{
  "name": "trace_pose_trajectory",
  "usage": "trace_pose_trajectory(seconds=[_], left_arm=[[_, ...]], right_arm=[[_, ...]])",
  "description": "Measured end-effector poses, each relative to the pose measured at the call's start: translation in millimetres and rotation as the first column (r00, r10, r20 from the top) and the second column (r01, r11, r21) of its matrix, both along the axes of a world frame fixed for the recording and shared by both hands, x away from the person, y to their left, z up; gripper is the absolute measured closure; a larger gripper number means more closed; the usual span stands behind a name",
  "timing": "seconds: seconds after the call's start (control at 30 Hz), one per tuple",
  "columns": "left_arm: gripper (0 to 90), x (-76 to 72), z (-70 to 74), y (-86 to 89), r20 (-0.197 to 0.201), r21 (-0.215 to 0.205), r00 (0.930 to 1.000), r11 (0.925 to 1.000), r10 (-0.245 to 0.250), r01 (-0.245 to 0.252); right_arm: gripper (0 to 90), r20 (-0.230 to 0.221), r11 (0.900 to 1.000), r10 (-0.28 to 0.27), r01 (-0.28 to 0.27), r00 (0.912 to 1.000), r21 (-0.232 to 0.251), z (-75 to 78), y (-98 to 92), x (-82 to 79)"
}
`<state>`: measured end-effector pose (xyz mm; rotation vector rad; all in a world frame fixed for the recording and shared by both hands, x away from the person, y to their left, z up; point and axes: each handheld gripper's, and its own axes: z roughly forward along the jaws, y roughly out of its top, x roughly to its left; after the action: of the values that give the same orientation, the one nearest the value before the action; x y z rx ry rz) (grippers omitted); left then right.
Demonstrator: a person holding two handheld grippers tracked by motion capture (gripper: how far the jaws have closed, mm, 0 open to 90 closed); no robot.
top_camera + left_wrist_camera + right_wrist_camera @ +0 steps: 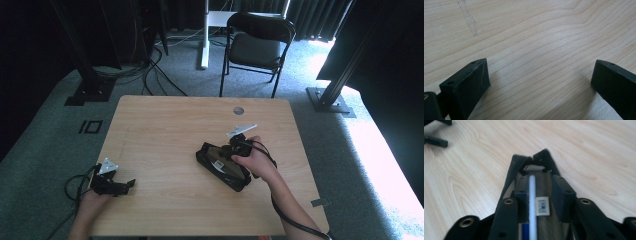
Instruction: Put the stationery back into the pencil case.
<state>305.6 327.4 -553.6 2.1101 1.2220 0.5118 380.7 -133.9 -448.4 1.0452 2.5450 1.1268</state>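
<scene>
two grippers were at work over a pale wooden table [165,125]. the right gripper [235,150], held in the person's right hand [257,162], sat over a black case [222,167] that lay slantwise on the table a little right of centre, with the gripper's cable trailing back along the forearm. in the right gripper view its two black jaws stood on either side of the case's upper part, close against what lay inside: a white pen-like stick [532,202] running lengthwise and a small white label with a barcode [542,206] just beside it, on a brownish inner surface. whether the pads were truly pressing on the case could not be told from these pictures; the gap between them was narrow. the case's far end, with black straps or flaps [534,161], was blurred.

the left gripper [112,185], in the person's left hand [92,200], lay low near the table's front left corner, well apart from the case, its grey three-cornered plate on top. in the left gripper view its jaws stood wide apart with only bare wood grain between them.

beyond the table a black folding chair [257,45] stood on grey carpet.
</scene>
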Motion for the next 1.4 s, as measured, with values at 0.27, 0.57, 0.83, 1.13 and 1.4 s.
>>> trace_pose_trajectory(seconds=[0.27,0.57,0.83,1.13,1.4], left_arm=[[2.1,0.0,0.0,0.0,0.0,0.0,1.0,1.0,0.0,0.0],[2.1,0.0,0.0,0.0,0.0,0.0,1.0,1.0,-0.001,0.001],[2.1,0.0,-0.1,0.0,0.0,0.0,1.0,1.0,0.0,0.0],[2.1,0.0,0.0,0.0,0.0,0.0,1.0,1.0,0.0,0.0],[2.1,0.0,0.0,0.0,0.0,0.0,1.0,1.0,0.0,0.0]], right_arm=[[59.4,0.025,0.997,-0.062,0.061,0.9978,0.04,3.0,-14.2,3.2],[48.2,0.057,0.986,-0.147,0.142,0.9875,0.088,3.9,-37.2,5.5],[37.7,0.073,0.97,-0.232,0.225,0.9699,0.095,-6.9,-57.3,8.4],[29.7,0.054,0.944,-0.319,0.311,0.9463,0.113,-26.4,-79.6,9.4],[22.0,0.055,0.891,-0.448,0.441,0.8921,0.111,-42.2,-105.6,10.0]])
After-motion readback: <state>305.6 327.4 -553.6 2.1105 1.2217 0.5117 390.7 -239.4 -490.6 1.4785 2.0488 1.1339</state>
